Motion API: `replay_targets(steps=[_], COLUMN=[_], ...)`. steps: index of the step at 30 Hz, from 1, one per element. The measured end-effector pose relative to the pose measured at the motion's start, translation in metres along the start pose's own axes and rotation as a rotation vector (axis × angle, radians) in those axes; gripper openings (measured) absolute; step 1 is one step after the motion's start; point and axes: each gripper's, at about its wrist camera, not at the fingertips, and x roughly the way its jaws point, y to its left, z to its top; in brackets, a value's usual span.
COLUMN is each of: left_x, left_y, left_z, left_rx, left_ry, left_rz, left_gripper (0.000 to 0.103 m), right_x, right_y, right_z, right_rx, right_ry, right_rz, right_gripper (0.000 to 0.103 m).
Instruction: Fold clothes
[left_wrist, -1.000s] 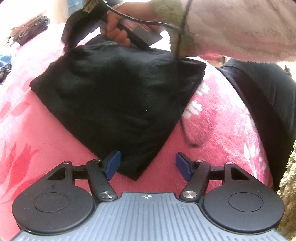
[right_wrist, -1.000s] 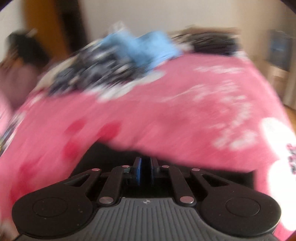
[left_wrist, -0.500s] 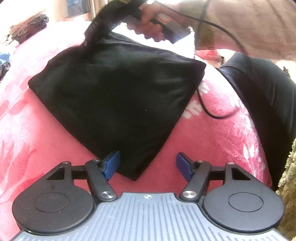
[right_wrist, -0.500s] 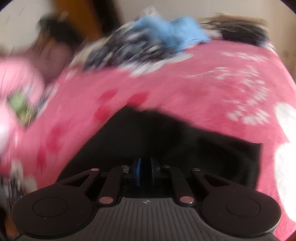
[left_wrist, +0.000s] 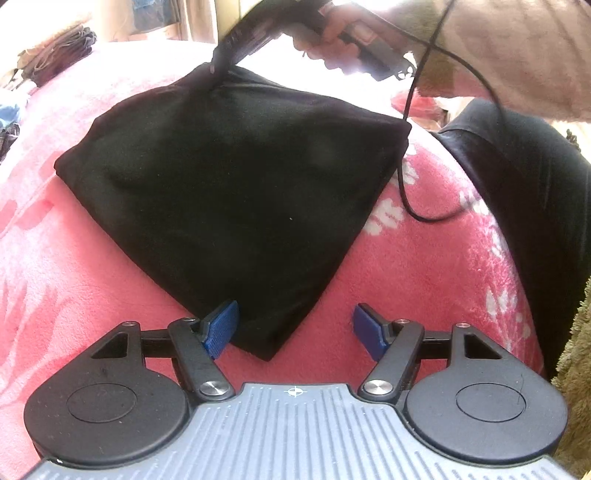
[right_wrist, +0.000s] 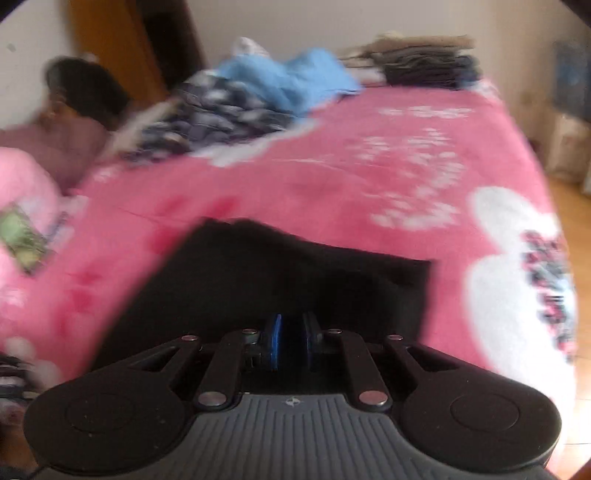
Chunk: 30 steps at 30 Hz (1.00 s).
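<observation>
A black folded garment (left_wrist: 229, 192) lies on the pink blanket (left_wrist: 424, 277). Its near corner sits between the blue pads of my left gripper (left_wrist: 293, 328), which stands open; the left pad (left_wrist: 219, 328) rests against the cloth edge. At the top of the left wrist view a person's hand (left_wrist: 332, 40) holds my right gripper (left_wrist: 218, 66), pinched on the garment's far corner and pulling it up into a peak. In the right wrist view the right gripper (right_wrist: 291, 339) is shut, with the black garment (right_wrist: 295, 280) caught between its pads.
A cable (left_wrist: 406, 177) loops from the right gripper onto the blanket. Another black cloth (left_wrist: 535, 192) lies at the right. Loose blue clothes (right_wrist: 288, 81) and patterned clothes (right_wrist: 207, 118) and a folded stack (right_wrist: 424, 62) sit at the bed's far end.
The right gripper has moved up and to the right in the left wrist view, lifting the garment's far corner. The left gripper has stayed put over the near corner.
</observation>
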Motion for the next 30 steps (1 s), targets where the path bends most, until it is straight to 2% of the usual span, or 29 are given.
replay_targets(steps=[2,5,7,9,11,13,16,17,18,20,23,24,26,29,30], left_x=[0.000,0.002,0.002,0.003,0.003,0.001,0.001,0.002,0.001,0.002,0.001,0.001,0.001,0.002,0.001], left_y=[0.000,0.000,0.000,0.000,0.000,-0.001,-0.001,-0.002,-0.002,-0.002,-0.003,-0.004,-0.004,-0.006,-0.006], left_z=[0.001,0.001,0.002,0.002,0.002,0.002,0.001,0.001,0.001,0.001,0.001,0.002,0.002,0.001,0.001], left_rx=[0.001,0.002,0.002,0.000,0.000,-0.002,-0.002,0.000,0.000,-0.002,-0.002,-0.002,0.001,0.008,0.008], left_ry=[0.003,0.007,0.009,0.010,0.009,0.009,0.010,0.011,0.011,0.010,0.009,0.010,0.011,0.012,0.012], left_rz=[0.002,0.003,0.002,0.000,0.001,0.003,0.006,0.008,0.008,0.009,0.013,0.015,0.021,0.029,0.031], left_gripper=[0.069,0.070,0.070,0.070,0.070,0.070,0.070,0.070,0.070,0.070,0.070,0.070,0.070,0.070,0.070], right_x=[-0.006,-0.018,-0.026,-0.031,-0.030,-0.030,-0.044,-0.052,-0.061,-0.072,-0.073,-0.071,-0.072,-0.091,-0.102], right_y=[-0.025,-0.041,-0.032,-0.009,0.010,0.012,-0.018,-0.023,-0.025,-0.011,0.019,0.024,0.016,-0.016,-0.018], right_z=[0.004,0.012,0.011,0.005,-0.007,-0.018,-0.019,-0.019,-0.018,-0.020,-0.035,-0.041,-0.050,-0.058,-0.059], right_rx=[0.130,0.186,0.148,0.053,-0.050,-0.104,0.035,0.066,0.087,0.076,0.005,-0.023,-0.018,0.129,0.167], right_ry=[-0.067,-0.102,-0.090,-0.049,0.003,0.025,-0.005,-0.026,-0.051,-0.049,0.033,0.062,0.090,0.081,0.053], right_rz=[-0.077,-0.192,-0.127,-0.046,-0.007,-0.081,-0.275,-0.276,-0.252,-0.140,0.004,0.002,-0.111,-0.277,-0.275], right_gripper=[0.008,0.011,0.011,0.011,0.011,0.010,0.012,0.012,0.012,0.012,0.012,0.012,0.014,0.015,0.015])
